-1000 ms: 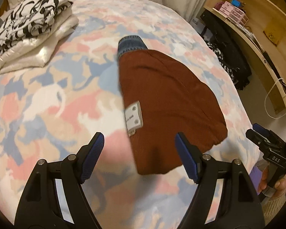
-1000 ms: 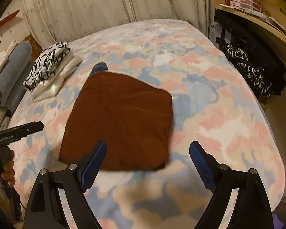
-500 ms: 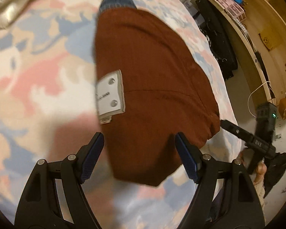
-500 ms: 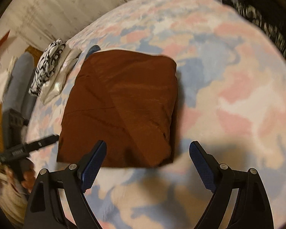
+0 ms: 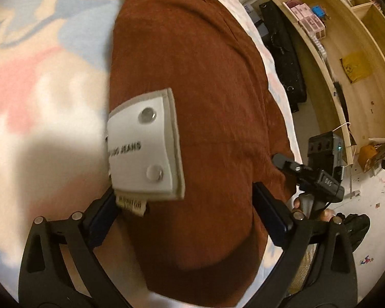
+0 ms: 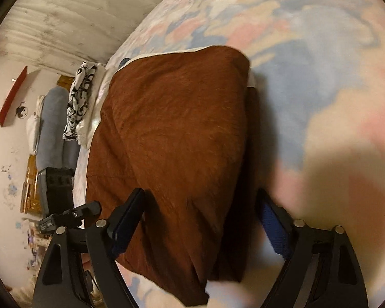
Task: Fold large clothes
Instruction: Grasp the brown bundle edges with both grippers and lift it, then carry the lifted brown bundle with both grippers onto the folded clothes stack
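Two grippers straddle the folded brown garment [image 5: 218,102], left opening, right closing

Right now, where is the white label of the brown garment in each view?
Left wrist view: the white label lies left of centre, on the brown garment.
Right wrist view: not in it.
Shared landmark: the brown garment on the patterned blanket.
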The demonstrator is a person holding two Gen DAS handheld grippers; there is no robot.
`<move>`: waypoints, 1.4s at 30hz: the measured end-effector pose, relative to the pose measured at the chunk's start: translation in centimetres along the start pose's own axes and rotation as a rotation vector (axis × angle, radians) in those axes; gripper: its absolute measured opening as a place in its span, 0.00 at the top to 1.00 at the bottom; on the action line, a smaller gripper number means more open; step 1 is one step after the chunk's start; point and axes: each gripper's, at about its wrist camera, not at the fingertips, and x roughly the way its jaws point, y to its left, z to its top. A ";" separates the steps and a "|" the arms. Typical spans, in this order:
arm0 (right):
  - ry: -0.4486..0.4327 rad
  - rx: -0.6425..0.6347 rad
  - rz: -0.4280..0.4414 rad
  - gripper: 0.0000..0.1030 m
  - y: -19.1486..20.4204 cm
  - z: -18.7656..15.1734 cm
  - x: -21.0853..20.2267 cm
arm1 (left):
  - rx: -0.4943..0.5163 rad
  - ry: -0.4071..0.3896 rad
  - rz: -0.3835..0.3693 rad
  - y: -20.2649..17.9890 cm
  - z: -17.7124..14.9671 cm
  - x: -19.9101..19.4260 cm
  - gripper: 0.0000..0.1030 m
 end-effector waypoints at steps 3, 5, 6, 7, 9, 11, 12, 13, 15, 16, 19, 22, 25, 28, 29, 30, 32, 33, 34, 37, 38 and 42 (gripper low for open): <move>0.006 0.005 0.018 0.45 0.2 0.3 1.1 | -0.001 -0.018 0.006 -0.1 0.4 0.9 0.06; -0.005 -0.017 -0.016 0.52 0.8 0.2 1.3 | 0.000 -0.035 0.042 -0.7 0.6 1.1 0.12; -0.011 -0.032 -0.026 0.60 1.2 -0.2 1.3 | 0.015 -0.041 0.070 -1.2 0.6 1.1 0.19; -0.025 -0.050 -0.045 0.66 1.8 -0.3 1.0 | 0.038 -0.054 0.095 -1.8 0.4 0.8 0.25; -0.065 -0.094 -0.083 0.71 3.7 -0.9 0.4 | 0.093 -0.087 0.138 -3.4 0.0 -0.1 0.42; -0.097 -0.142 -0.114 0.75 5.5 -1.4 -0.5 | 0.130 -0.114 0.169 -4.5 -0.1 -1.1 0.52; -0.116 -0.169 -0.130 0.78 6.5 -1.7 -0.9 | 0.150 -0.128 0.184 -5.2 -0.1 -1.6 0.57; -0.135 -0.200 -0.149 0.80 7.9 -2.0 -1.4 | 0.166 -0.136 0.197 -5.6 -0.2 -2.1 0.58; -0.157 -0.234 -0.164 0.81 9.9 -2.6 -2.2 | 0.198 -0.157 0.226 -6.6 -0.5 -3.7 0.60; -0.168 -0.253 -0.171 0.81 11.1 -2.9 -2.6 | 0.202 -0.163 0.227 -6.9 -0.6 -4.6 0.60; -0.189 -0.295 -0.180 0.82 14.2 -4.2 -3.5 | 0.202 -0.178 0.228 -7.2 -0.9 -7.4 0.60; -0.206 -0.316 -0.162 0.82 17.0 -5.4 -4.0 | 0.212 -0.202 0.239 -7.6 -1.7 -11.0 0.60; -0.214 -0.345 -0.155 0.82 20.1 -6.8 -3.8 | 0.234 -0.230 0.263 -8.3 -2.5 -14.1 0.60; -0.219 -0.369 -0.138 0.82 23.3 -7.9 -3.4 | 0.238 -0.252 0.276 -7.9 -2.9 -17.5 0.61; -0.221 -0.375 -0.129 0.82 24.6 -8.3 -3.1 | 0.237 -0.260 0.279 -7.9 -3.1 -18.5 0.61; -0.222 -0.383 -0.119 0.82 25.8 -8.5 -2.9 | 0.236 -0.267 0.282 -7.8 -3.3 -19.5 0.61; -0.223 -0.391 -0.100 0.82 28.3 -9.2 -2.2 | 0.236 -0.285 0.289 -6.8 -4.2 -22.4 0.61; -0.224 -0.397 -0.091 0.82 29.7 -9.4 -1.8 | 0.237 -0.296 0.295 -6.6 -4.2 -23.7 0.61; -0.225 -0.401 -0.084 0.82 31.0 -9.8 -1.4 | 0.238 -0.306 0.303 -6.3 -4.1 -25.2 0.61; -0.229 -0.422 -0.057 0.82 35.2 -9.7 -0.2 | 0.239 -0.335 0.323 -4.8 -3.6 -29.5 0.61; -0.233 -0.429 -0.049 0.82 36.3 -9.6 -0.1 | 0.242 -0.347 0.333 -4.2 -3.2 -31.3 0.61; -0.248 -0.458 -0.014 0.82 42.3 -7.6 1.4 | 0.266 -0.406 0.372 -2.0 -0.2 -38.1 0.61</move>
